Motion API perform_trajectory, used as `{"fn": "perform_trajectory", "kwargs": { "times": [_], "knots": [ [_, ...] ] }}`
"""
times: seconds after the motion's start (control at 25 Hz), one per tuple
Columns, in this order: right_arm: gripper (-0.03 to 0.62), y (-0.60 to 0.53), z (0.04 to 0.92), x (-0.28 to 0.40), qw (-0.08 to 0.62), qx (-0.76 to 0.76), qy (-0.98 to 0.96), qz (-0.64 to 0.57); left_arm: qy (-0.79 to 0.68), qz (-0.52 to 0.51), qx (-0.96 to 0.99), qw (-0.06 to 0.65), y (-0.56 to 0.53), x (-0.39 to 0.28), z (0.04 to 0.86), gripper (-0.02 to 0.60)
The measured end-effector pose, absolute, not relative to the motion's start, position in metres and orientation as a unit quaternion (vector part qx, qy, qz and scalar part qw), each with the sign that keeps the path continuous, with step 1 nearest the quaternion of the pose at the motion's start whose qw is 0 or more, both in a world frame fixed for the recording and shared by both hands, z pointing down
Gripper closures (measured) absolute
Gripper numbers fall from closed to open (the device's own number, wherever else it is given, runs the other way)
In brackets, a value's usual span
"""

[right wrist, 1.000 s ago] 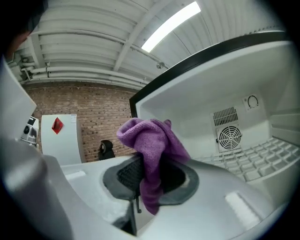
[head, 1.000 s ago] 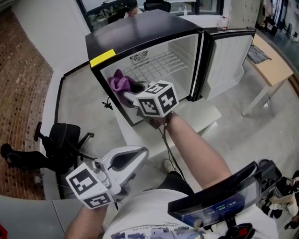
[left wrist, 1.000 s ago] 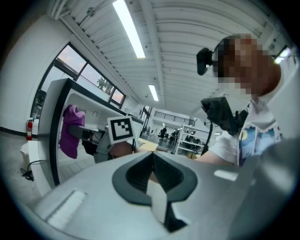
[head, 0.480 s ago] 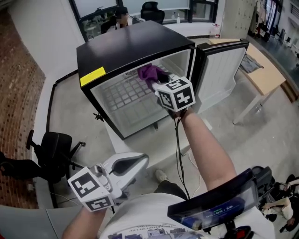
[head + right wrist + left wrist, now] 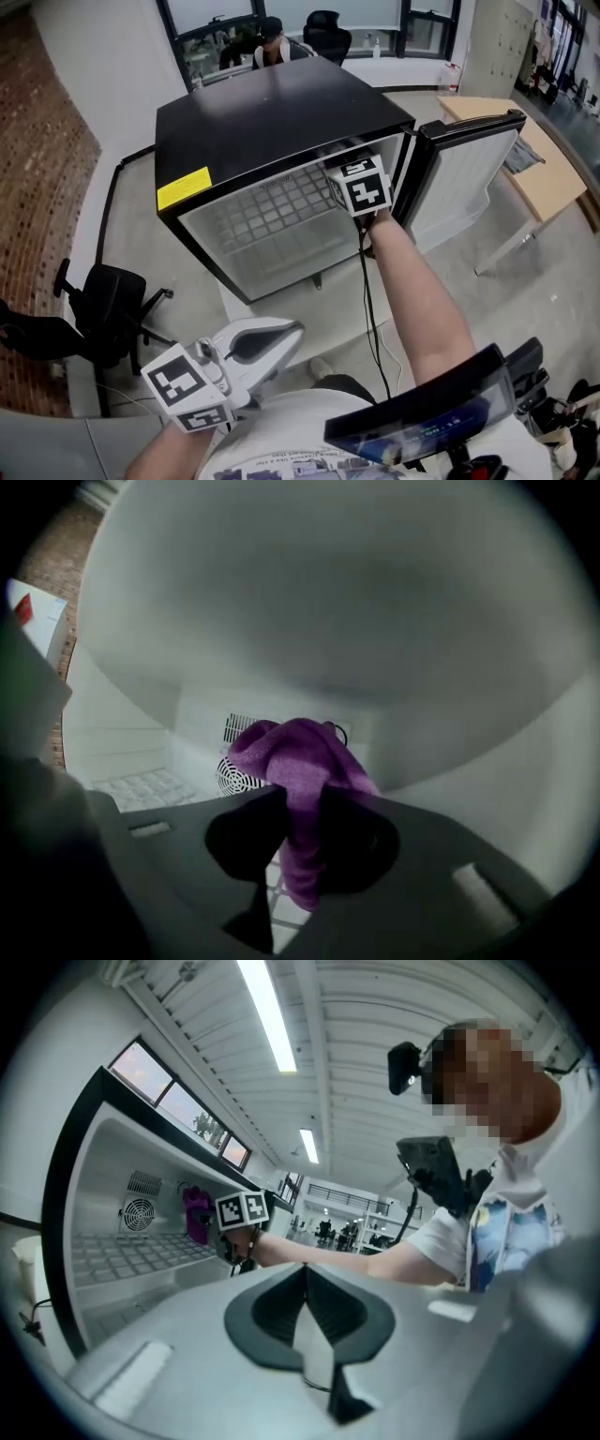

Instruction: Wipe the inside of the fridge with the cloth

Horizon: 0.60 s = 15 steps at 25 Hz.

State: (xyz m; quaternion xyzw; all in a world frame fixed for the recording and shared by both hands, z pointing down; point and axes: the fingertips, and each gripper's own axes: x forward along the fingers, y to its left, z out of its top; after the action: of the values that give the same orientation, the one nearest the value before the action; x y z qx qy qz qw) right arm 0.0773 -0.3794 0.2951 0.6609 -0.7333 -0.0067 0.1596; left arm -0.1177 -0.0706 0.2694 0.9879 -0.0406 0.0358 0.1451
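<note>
Your right arm (image 5: 412,281) reaches far forward, almost straight, with the wrist at the far right. The right gripper (image 5: 298,855) points away from you, and its marker cube (image 5: 361,186) faces up. Its jaws are closed on a purple cloth (image 5: 300,757), which stands up between them. Your left gripper (image 5: 281,336) is held low and near, close to your body on the left side. It points to the right and a little forward. Its jaws are pressed together with nothing between them.

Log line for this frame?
right tongs: shut on purple cloth, inside fridge, right side | left tongs: shut, empty, held low | door: open
</note>
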Motion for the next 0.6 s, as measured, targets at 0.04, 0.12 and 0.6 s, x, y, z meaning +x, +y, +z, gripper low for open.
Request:
{"fn": "perform_trajectory", "kwargs": {
  "times": [0.04,0.12,0.6],
  "knots": [
    [0.516,-0.385,0.298,0.078,0.164,0.660,-0.734,-0.006,-0.042,0.035,0.988,0.146,-0.074,-0.116,0.270,0.575],
    [0.516,-0.395,0.305,0.076,0.174,0.656,-0.734,-0.001,-0.045,0.034,0.988,0.147,-0.080,-0.113,0.270,0.575],
    [0.516,-0.409,0.338,0.034,0.189,0.622,-0.758,0.045,-0.072,0.035,0.985,0.152,-0.091,-0.124,0.274,0.575]
  ]
}}
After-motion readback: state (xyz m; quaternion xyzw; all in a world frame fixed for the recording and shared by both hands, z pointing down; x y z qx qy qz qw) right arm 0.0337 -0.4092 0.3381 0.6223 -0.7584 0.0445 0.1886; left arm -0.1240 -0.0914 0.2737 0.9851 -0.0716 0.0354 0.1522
